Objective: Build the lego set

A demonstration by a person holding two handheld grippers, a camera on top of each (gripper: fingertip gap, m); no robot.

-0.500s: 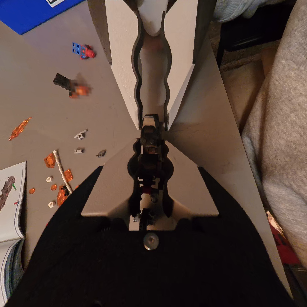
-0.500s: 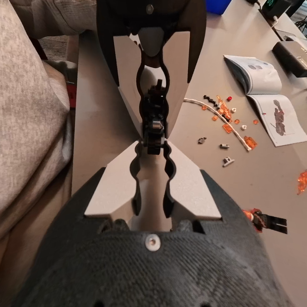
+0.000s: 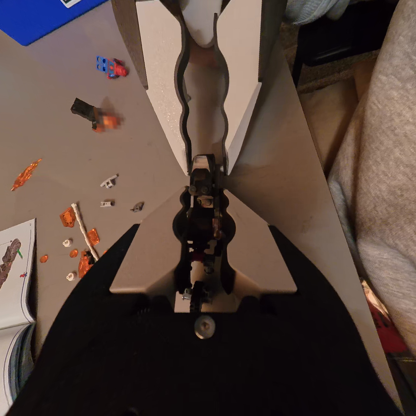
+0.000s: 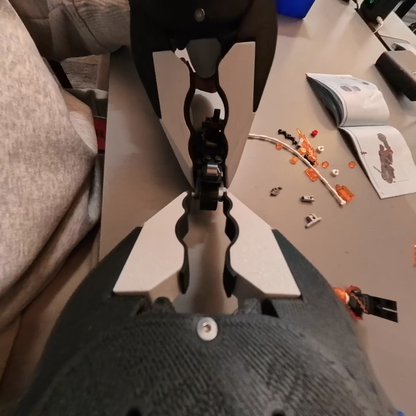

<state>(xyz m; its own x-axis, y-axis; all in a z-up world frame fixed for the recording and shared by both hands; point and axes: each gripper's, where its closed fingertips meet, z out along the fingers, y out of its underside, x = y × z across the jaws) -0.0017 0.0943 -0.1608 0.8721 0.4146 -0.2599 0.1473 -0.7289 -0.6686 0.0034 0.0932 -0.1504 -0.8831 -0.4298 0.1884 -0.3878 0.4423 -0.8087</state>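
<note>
Only left tongs' (image 3: pixel 203 191) view shows the red-blue minifigure (image 3: pixel 111 66) on table.

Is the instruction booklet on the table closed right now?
No, the instruction booklet lies open on the table, with a printed picture of the model showing on its near page.

We see our left tongs (image 3: pixel 203 198) closed on a dark lego build (image 3: pixel 202 216) that runs the length of their fingers, above the grey bench (image 3: pixel 67 139). The right tongs (image 3: pixel 206 166) meet it tip to tip from the far side, gripping the build's front end. Left of us lie orange clear pieces (image 3: pixel 67 219), small grey parts (image 3: pixel 107 203), a white ribbed rod (image 3: pixel 84 229), two minifigures (image 3: pixel 112 67) and an open instruction booklet (image 3: pixel 15 270).
</note>
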